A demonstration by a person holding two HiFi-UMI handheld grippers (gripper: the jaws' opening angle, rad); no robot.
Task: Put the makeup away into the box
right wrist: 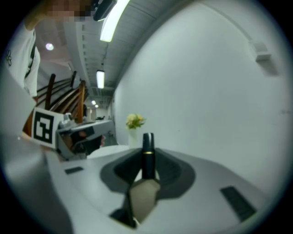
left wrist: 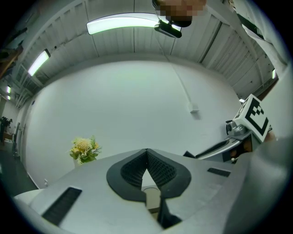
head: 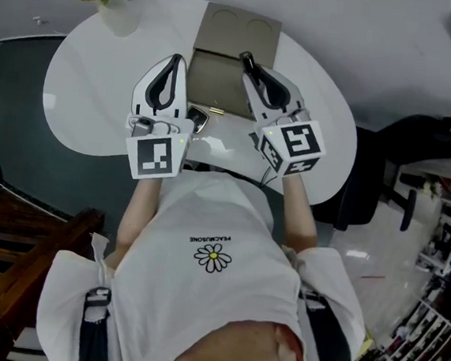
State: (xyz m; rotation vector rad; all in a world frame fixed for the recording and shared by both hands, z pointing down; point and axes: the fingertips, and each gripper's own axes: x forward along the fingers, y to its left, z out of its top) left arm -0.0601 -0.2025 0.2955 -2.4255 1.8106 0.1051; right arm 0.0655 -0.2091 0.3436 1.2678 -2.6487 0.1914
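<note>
Black lipstick (right wrist: 147, 153) pinched in right claw (right wrist: 146, 172); left claw (left wrist: 146, 154) pressed together.

The box (head: 220, 76) sits on the tabletop (head: 82, 98), midway between its left and right edges. Its lid (head: 242, 26) lies open behind it, toward the far edge. The vase of flowers (head: 115, 10) stands at the far left edge. A small case (head: 197, 119) lies just before the box's near edge, between my 2 grippers. My left gripper (head: 174, 58) hangs beside the box's left side. My right gripper (head: 249, 61) is over its right side, with a makeup tube (right wrist: 147, 155) between the jaws, poking out past their tips.
</note>
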